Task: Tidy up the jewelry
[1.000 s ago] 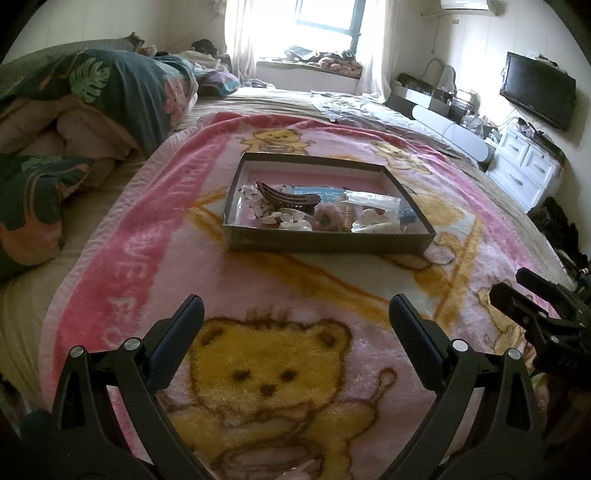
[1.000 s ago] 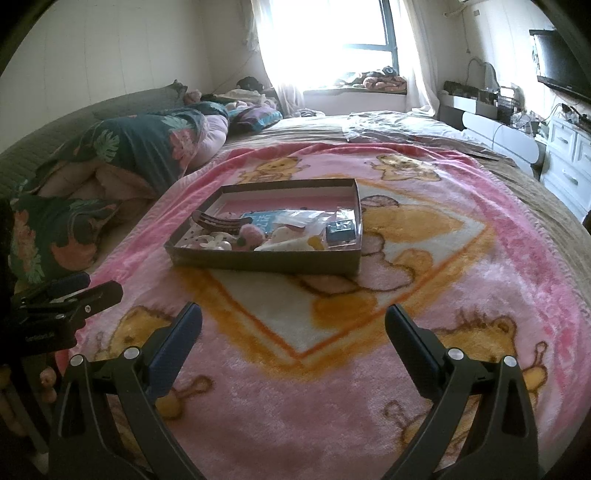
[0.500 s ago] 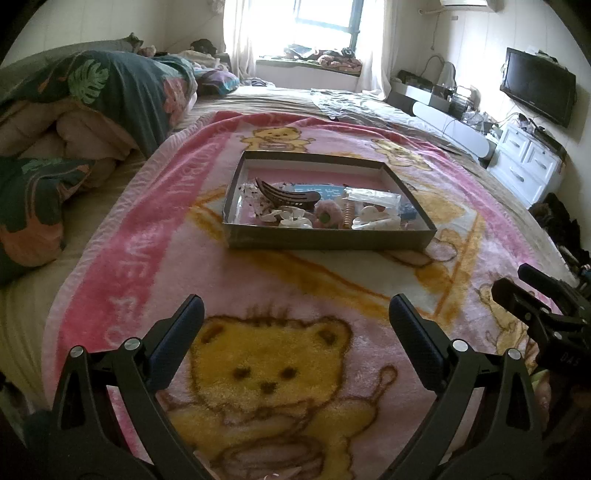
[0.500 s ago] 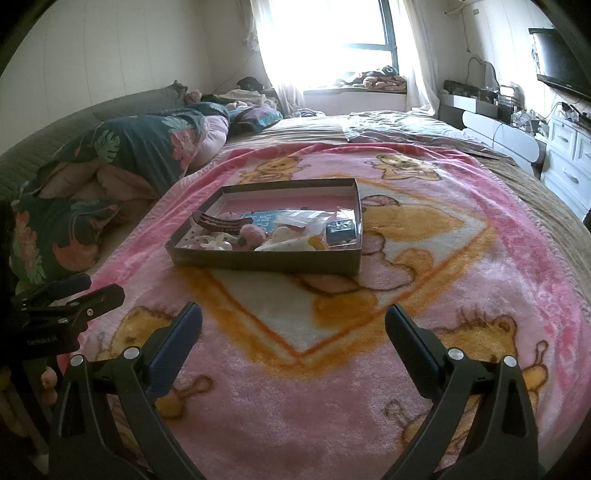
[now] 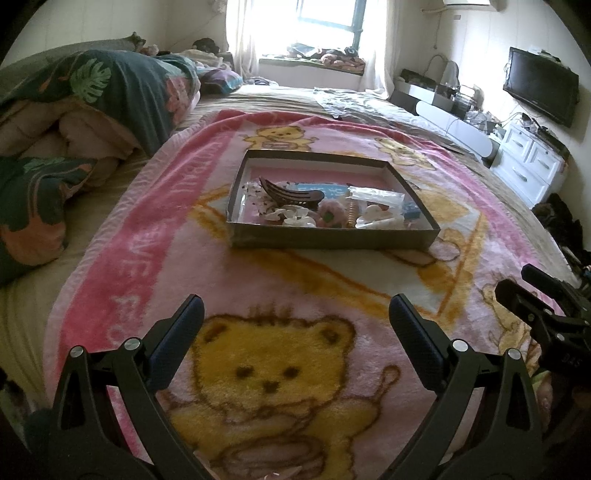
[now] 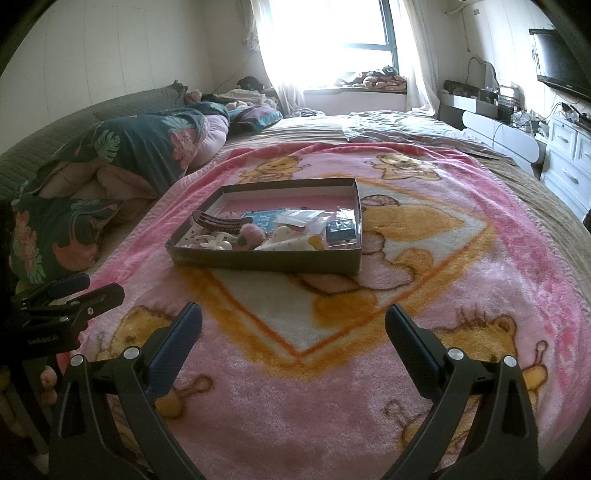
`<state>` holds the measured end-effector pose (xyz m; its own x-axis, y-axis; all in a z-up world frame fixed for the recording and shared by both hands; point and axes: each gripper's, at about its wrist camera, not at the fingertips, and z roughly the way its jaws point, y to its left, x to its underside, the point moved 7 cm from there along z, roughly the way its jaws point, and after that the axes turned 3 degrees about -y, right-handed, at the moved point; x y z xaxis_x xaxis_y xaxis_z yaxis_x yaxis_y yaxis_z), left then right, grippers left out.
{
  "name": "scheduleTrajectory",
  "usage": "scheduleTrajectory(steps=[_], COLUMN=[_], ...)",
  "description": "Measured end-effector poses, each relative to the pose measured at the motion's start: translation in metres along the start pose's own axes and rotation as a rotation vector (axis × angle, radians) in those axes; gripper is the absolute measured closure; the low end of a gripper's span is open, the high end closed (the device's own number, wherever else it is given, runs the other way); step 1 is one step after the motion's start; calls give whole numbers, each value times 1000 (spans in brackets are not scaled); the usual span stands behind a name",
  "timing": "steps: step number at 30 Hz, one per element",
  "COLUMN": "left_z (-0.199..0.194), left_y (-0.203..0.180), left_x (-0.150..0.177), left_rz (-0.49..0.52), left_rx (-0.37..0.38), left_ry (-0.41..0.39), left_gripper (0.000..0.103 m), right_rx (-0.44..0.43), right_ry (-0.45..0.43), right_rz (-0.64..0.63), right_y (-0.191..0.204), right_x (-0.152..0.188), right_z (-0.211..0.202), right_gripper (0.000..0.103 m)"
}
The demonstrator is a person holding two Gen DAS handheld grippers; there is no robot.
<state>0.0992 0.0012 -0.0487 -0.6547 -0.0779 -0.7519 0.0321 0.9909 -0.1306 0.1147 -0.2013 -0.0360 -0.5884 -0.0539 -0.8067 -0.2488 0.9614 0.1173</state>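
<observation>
A shallow brown cardboard box (image 5: 332, 242) (image 6: 266, 263) with a pink floor lies on the pink bear blanket. In it are a dark brown hair claw (image 5: 291, 194) (image 6: 221, 222), white flower clips (image 5: 295, 218), a pink fuzzy piece (image 6: 253, 232), clear plastic bags (image 5: 376, 194) and a small blue box (image 6: 341, 230). My left gripper (image 5: 295, 321) is open over a yellow bear print, well short of the box. My right gripper (image 6: 293, 325) is open too, nearer than the box, with nothing between its fingers.
The pink blanket (image 5: 147, 258) covers a wide bed. A dark floral quilt (image 5: 110, 92) is heaped along the left. White drawers (image 5: 532, 166) and a wall television (image 5: 541, 88) stand at the right. A bright window (image 6: 332, 33) lies beyond.
Both grippers have barely moved; the views have shifted very slightly toward the box. Both stay open and empty.
</observation>
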Motion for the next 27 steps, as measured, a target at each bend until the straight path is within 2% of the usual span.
scheduleTrajectory(steps=[10,16,19,21,23,25,27], left_z=[3,9,12,18,28,39,56], left_y=[0,-2,1,7,23,42,74], left_x=[1,2,3,3,1,-2,-9], left_rz=[6,19,-3,-25,-61,-106,-163], left_rx=[-3,-71,-53,-72,-105,-121,-167], left_ry=[17,38,41,52,64,81,99], left_gripper=[9,9,9,9,9,9,9], right_rx=[6,11,24,40,75,147,254], right_ry=[0,1,3,2,2,21,68], right_rz=[-3,-1,3,10,21,40,73], right_y=[-1,-5,-11,-18,-30,-56,-96], right_x=[0,1,2,2,1,-2,-7], right_z=[0,1,3,6,13,28,48], right_gripper=[4,4,4,4,4,4,4])
